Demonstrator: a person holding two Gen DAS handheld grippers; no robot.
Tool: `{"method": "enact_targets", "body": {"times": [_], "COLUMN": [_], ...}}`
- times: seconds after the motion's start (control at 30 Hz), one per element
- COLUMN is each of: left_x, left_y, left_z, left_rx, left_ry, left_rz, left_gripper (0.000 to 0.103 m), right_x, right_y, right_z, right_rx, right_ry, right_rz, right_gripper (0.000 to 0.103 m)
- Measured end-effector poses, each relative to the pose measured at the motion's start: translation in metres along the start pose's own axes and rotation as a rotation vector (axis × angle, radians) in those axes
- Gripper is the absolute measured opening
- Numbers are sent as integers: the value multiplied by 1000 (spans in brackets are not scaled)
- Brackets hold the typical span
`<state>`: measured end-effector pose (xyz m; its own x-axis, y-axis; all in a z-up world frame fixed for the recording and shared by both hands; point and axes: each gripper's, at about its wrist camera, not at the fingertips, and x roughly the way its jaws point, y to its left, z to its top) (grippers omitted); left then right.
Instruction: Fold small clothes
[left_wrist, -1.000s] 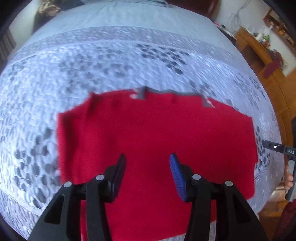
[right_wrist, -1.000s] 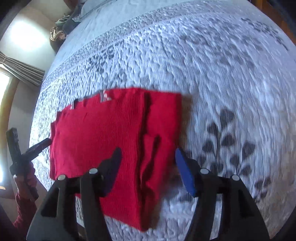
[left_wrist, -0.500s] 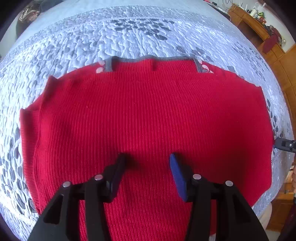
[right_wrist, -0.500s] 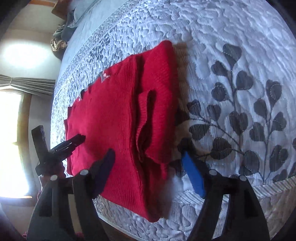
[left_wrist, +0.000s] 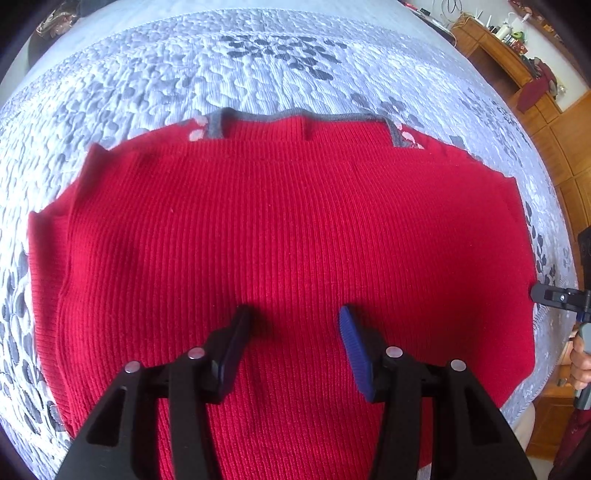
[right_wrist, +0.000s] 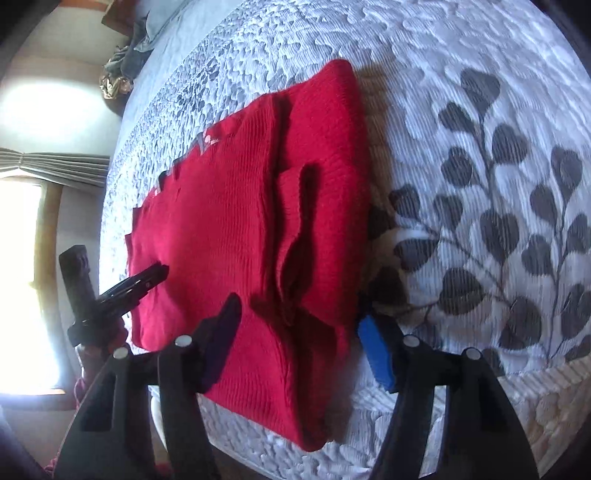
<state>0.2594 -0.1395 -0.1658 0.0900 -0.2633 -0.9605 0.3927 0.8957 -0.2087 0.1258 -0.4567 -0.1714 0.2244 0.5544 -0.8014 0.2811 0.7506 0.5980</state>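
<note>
Now the left gripper (left_wrist: 293, 319) hangs open over the red sweater (left_wrist: 288, 236); the right gripper (right_wrist: 299, 317), jaws closing, straddles its folded edge.

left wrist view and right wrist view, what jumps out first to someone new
A bright red ribbed sweater lies flat on a pale quilted bedspread printed with grey leaves. The left claw hangs open over its near middle, while the right claw straddles the folded sleeve edge, its jaws closing.

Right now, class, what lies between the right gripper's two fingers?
The red sweater's folded edge, in the right wrist view; the right gripper's jaws are closing around it.
</note>
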Motion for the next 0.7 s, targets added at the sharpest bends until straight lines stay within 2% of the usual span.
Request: {"method": "enact_targets", "body": {"times": [0.1,0.17,0.23,0.27,0.33,0.4,0.53,0.63,0.7], "left_x": [0,0,-1,-1,-1,-1,-1,-1,-2], "left_y": [1,1,2,3,3,4,7,7,8], "left_z": [0,0,0,-1,-1,0,1,0,0], "left_rx": [2,1,1,1,5,10,11,20,23], "left_ry": [0,0,0,-1,0,6,18,18,16], "left_rz": [-5,-10,-15,-19,-25,-37,-57,-60,-68], "left_gripper": [51,51,51,51,51,51,51,51,51], "right_x": [1,5,10,13,15,10,-6,-13,-11], "right_y": [1,1,0,-1,-2,1,30,84,113], "right_z": [0,2,4,5,5,5,4,4,3], "right_rx": [7,27,46,57,97,113,101,-54,-141], "right_ry": [-12,-4,12,14,9,-9,-41,-90,-101], "right_rz": [31,88,129,148,198,195,14,-170,-224], "right_gripper": [56,43,36,23,22,20,18,17,17]}}
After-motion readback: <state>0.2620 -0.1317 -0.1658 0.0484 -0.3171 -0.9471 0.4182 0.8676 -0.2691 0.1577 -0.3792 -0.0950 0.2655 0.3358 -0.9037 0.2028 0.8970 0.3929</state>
